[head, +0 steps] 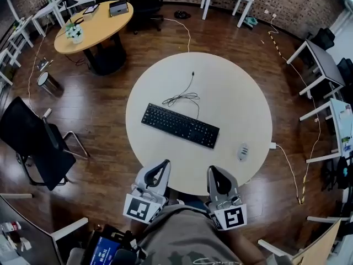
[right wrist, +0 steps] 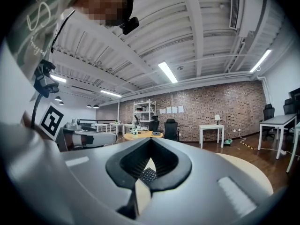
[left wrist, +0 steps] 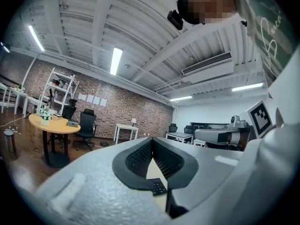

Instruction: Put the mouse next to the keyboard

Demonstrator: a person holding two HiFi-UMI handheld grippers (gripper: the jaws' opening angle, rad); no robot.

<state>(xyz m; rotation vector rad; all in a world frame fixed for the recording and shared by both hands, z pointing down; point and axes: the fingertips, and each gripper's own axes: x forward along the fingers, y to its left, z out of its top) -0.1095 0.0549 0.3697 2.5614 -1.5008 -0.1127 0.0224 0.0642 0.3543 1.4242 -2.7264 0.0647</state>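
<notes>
A black keyboard [head: 180, 125] lies slantwise in the middle of the round cream table [head: 231, 87], its cable [head: 185, 95] coiled behind it. A small grey mouse [head: 242, 152] sits near the table's right front edge, well right of the keyboard. My left gripper [head: 165, 164] and right gripper [head: 213, 171] hover at the table's near edge, both shut with nothing held. A corner of the keyboard [left wrist: 158, 187] shows through the left gripper's jaws, and a patch of its keys [right wrist: 148, 175] through the right gripper's jaws. Both tips point level across the table.
A white cable [head: 292, 170] runs off the table's right edge to the floor. A black chair [head: 38, 142] stands at left, a round wooden table [head: 94, 26] at far left, and white desks [head: 320, 65] along the right.
</notes>
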